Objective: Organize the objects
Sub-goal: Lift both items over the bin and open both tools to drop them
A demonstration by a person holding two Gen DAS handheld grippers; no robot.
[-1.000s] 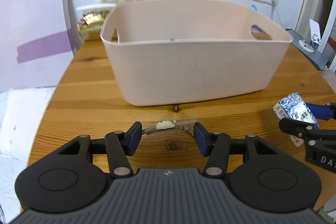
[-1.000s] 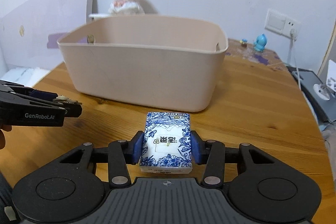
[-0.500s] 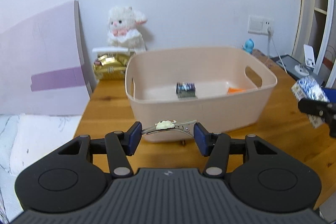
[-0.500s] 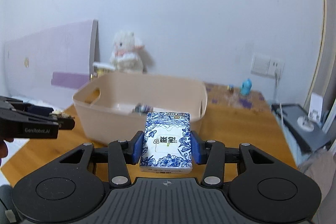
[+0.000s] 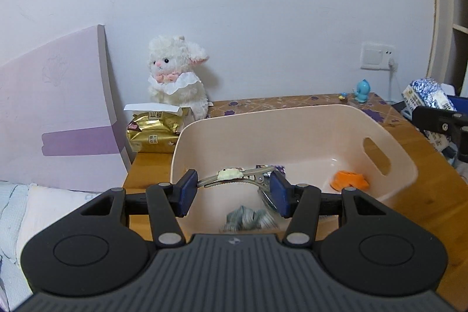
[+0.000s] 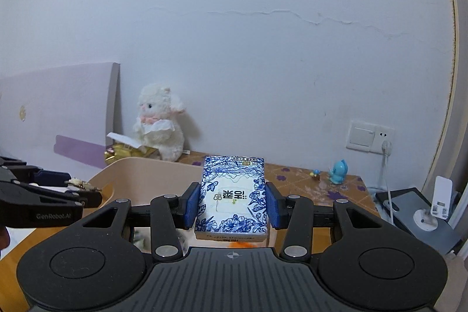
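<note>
The left tool (image 5: 232,189) is clamped end to end on a slim metal hair clip with a small cream charm (image 5: 234,175), holding it level in the air above the near left part of the pale pink plastic tub with cut-out handles (image 5: 403,165). The right tool (image 6: 232,205) is clamped on the sides of a blue-and-white floral tissue pack (image 6: 232,195), also held aloft, over the tub's right side; in the left wrist view the same pack (image 5: 428,98) shows at the far right edge.

Inside the tub lie a crumpled grey-green item (image 5: 248,220), an orange piece (image 5: 349,180) by the right handle slot, and a dark patterned packet (image 5: 270,168) partly hidden behind the clip.

The tub sits on the wooden counter (image 5: 424,212). Behind its left corner stand a gold foil bag (image 5: 152,133) and a white plush lamb (image 5: 175,78) against the wall, with a lilac board (image 5: 55,119) leaning at the left. A small blue figurine (image 6: 339,171) stands on the patterned mat near the white wall socket (image 6: 370,136). A white phone stand (image 6: 433,209) sits at the far right.
</note>
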